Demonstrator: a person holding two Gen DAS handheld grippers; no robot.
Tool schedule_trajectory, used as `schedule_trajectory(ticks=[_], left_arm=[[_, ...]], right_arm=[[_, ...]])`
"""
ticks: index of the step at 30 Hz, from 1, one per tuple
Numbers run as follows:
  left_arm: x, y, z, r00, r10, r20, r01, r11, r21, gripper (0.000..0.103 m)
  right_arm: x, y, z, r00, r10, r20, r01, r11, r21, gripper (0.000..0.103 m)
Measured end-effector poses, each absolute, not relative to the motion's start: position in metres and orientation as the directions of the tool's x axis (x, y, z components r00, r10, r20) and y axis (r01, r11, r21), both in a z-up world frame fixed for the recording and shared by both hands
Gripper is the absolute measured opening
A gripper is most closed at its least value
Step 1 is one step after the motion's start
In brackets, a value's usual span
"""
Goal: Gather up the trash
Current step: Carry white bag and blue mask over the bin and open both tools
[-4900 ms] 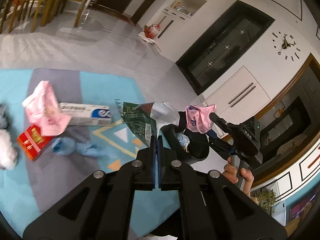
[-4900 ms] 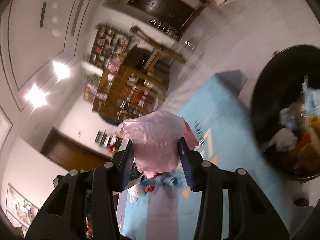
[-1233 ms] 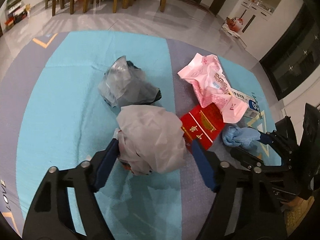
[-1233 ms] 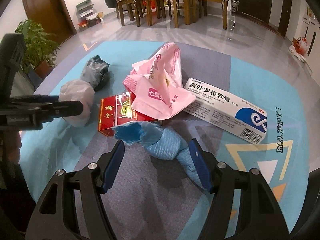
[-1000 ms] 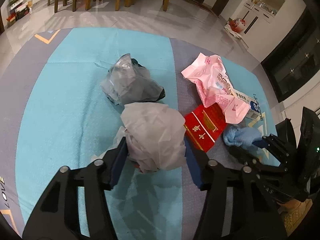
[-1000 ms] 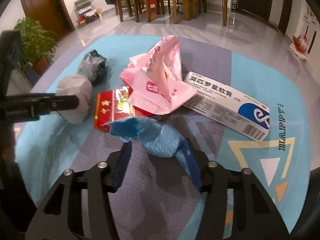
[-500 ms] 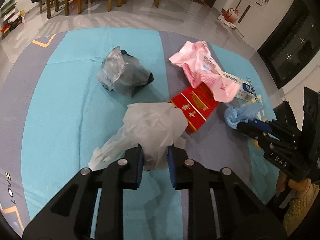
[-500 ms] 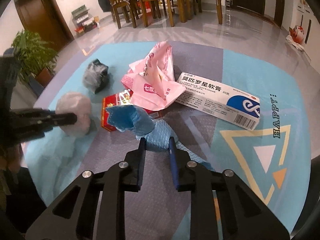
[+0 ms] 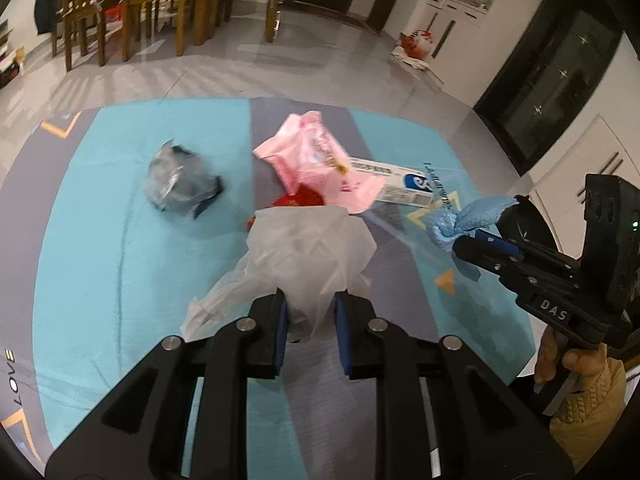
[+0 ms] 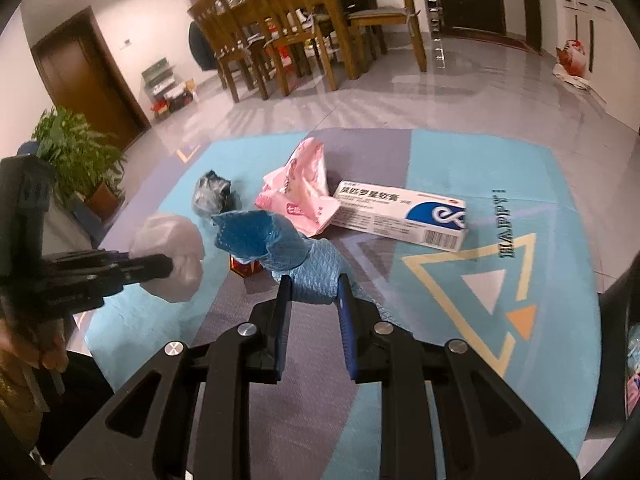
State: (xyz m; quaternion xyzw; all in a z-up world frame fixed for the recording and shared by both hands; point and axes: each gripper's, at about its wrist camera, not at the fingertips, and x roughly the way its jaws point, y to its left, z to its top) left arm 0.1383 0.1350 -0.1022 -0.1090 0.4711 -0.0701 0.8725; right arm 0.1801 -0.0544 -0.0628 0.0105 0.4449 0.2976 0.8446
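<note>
My left gripper [image 9: 309, 304] is shut on a crumpled white plastic bag [image 9: 308, 248], held above the rug; the same bag [image 10: 170, 258] shows at the left of the right wrist view. My right gripper [image 10: 312, 292] is shut on a wad of blue cloth [image 10: 288, 252], lifted off the rug, and appears at the right of the left wrist view with the blue cloth [image 9: 460, 222]. On the rug lie a pink wrapper [image 9: 316, 164], a white and blue box [image 10: 404, 214], a red packet [image 10: 244, 266] partly hidden, and a grey-black bag [image 9: 180, 184].
A blue and grey rug [image 9: 80, 240] covers the floor. Wooden chairs and a table [image 10: 296, 20] stand beyond it, a potted plant [image 10: 76, 156] at the left. A hand in a yellow sleeve [image 9: 580, 384] holds the right gripper. A dark bin edge [image 10: 616, 360] shows at right.
Both grippers closed on their items, the left on the white bag and the right on the blue cloth, then lifted them off the rug. The red packet is now mostly covered from view.
</note>
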Motion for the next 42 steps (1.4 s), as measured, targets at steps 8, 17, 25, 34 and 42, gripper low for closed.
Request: schedule_trajectory(ticks=[8, 17, 25, 34, 42], left_arm=[[0.146, 0.101, -0.100, 0.539, -0.240, -0.807, 0.060, 0.967, -0.248, 0.021], [0.154, 0.064, -0.098, 0.541, -0.253, -0.802, 0.106, 0.967, -0.233, 0.022], [0.160, 0.042, -0.099, 0.544, -0.245, -0.803, 0.128, 0.969, -0.209, 0.022], [0.161, 0.016, -0.094, 0.564, -0.236, -0.791, 0.176, 0.971, -0.165, 0.023], [0.164, -0.009, -0.088, 0.578, -0.219, -0.786, 0.210, 0.971, -0.116, 0.023]], right_arm=[[0.175, -0.089, -0.054, 0.479, 0.502, -0.720, -0.439, 0.847, 0.299, 0.024], [0.173, -0.121, -0.046, 0.521, 0.488, -0.701, -0.388, 0.866, 0.315, 0.024], [0.166, -0.144, -0.043, 0.549, 0.472, -0.690, -0.342, 0.880, 0.329, 0.024], [0.162, -0.162, -0.037, 0.584, 0.456, -0.671, -0.299, 0.890, 0.344, 0.024], [0.159, -0.178, -0.036, 0.611, 0.417, -0.673, -0.253, 0.908, 0.333, 0.024]])
